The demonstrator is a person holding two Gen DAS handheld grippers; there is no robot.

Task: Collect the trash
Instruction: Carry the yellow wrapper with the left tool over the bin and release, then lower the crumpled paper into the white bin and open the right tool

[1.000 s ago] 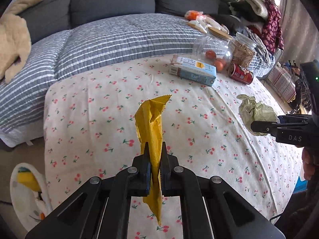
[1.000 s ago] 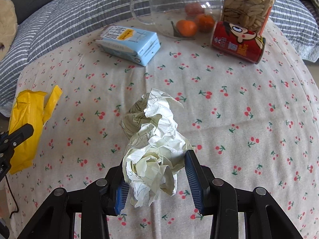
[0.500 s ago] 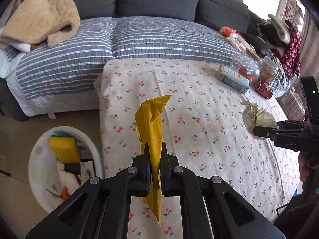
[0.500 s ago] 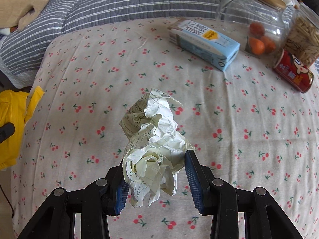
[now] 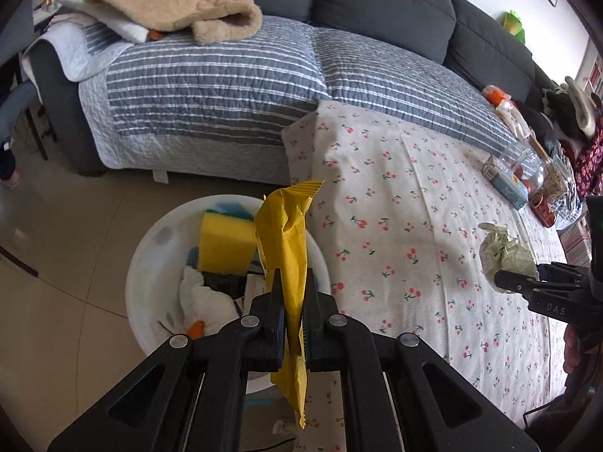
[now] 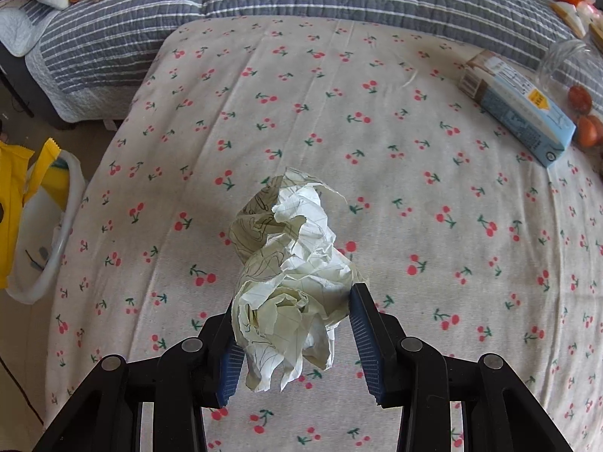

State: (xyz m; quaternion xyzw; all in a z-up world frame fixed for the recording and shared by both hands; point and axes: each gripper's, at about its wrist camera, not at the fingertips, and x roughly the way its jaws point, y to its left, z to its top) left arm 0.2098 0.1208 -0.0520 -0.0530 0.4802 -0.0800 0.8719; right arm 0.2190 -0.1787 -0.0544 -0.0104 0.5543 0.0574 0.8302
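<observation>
Left gripper (image 5: 290, 312): clamped tight on the yellow wrapper (image 5: 286, 248), bin (image 5: 150, 263) just beyond its tips.
Right gripper (image 6: 297, 335): pinching the paper ball (image 6: 290, 275) above the tablecloth (image 6: 414, 188).
Handling: both light, crushable; hold mid-body.

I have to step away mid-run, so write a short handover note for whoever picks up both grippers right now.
Left gripper: shut on the yellow wrapper, held over the white bin on the floor beside the table.
Right gripper: shut on the crumpled paper, above the cherry-print tablecloth, not yet at the bin.
Done: both pieces picked up; the bin already holds a yellow sponge and some tissue.
Left: drop the wrapper, then the paper. The blue carton and red can lie at the table's far end; probably next.
</observation>
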